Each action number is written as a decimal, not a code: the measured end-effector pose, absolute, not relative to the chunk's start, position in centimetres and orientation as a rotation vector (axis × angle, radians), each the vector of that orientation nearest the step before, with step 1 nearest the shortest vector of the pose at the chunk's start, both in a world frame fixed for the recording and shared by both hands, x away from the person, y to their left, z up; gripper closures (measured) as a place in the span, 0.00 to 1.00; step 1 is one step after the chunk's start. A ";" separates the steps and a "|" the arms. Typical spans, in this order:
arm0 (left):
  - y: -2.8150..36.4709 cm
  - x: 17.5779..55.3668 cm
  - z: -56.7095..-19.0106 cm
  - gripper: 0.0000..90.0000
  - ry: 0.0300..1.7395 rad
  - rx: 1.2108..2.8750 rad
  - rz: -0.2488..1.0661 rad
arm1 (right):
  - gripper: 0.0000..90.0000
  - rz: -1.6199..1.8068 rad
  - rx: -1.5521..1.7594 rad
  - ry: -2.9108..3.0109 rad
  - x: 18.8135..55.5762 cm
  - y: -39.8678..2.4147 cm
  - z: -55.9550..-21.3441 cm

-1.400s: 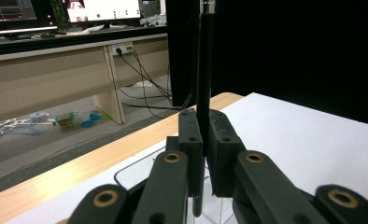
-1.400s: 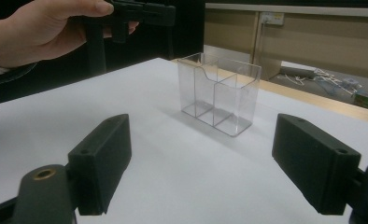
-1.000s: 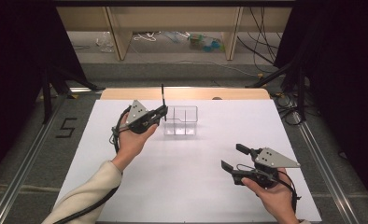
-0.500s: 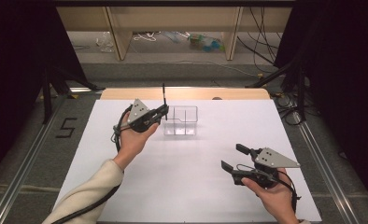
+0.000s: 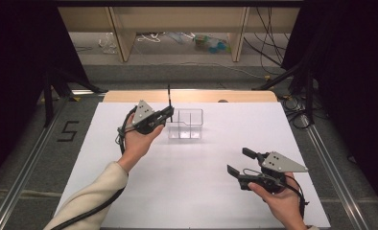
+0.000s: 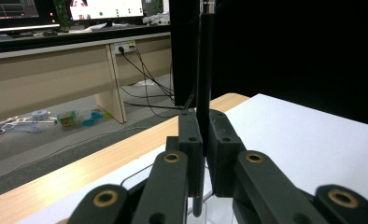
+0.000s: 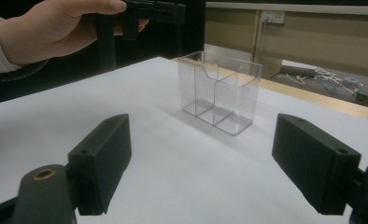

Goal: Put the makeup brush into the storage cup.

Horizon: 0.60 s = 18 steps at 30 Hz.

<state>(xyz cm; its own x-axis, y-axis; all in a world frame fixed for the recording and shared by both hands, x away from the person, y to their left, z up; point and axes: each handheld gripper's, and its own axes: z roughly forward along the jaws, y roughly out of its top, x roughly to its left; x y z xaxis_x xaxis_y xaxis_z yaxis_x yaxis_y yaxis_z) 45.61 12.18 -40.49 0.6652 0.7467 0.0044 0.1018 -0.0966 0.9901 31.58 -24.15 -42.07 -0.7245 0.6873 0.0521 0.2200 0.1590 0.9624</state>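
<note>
Left of centre in the high view, my left hand-held gripper (image 5: 167, 113) is clamped on a thin black pen (image 5: 169, 97). The pen stands nearly upright, its long axis vertical, most of its length rising above the jaws and a short end hanging below them. In the left gripper view the pen (image 6: 204, 79) runs straight up through the middle of the frame, pinched between the two pads.

Immediately right of that gripper, in the upper centre of the high view, stands the clear divided holder (image 5: 185, 124) on the white table (image 5: 177, 191). Gripper tip and holder sit just beside each other; the pen's lower end appears level with or slightly above the holder's left rim, but I cannot tell whether it is already over a compartment. In my judgement the coming move turns on this: the holder lies a short way right of and below the pen, so the pen must go across and straight down, kept vertical.

Lower right of the high view, my right hand-held gripper (image 5: 240, 163) is spread wide and empty, well apart from the holder. In the right gripper view the holder (image 7: 219, 93) stands ahead between the open jaws. The left hand is clearly nearer.
</note>
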 end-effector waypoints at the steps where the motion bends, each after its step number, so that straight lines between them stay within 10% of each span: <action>1: 12.1 45.6 -40.5 0.95 0.711 1.601 0.626 | 0.23 1.598 0.859 2.045 31.6 -24.1 -42.1; 18: 11.9 46.1 -40.4 0.95 0.709 1.605 0.635 | 0.23 1.610 0.858 2.047 31.7 -24.1 -42.2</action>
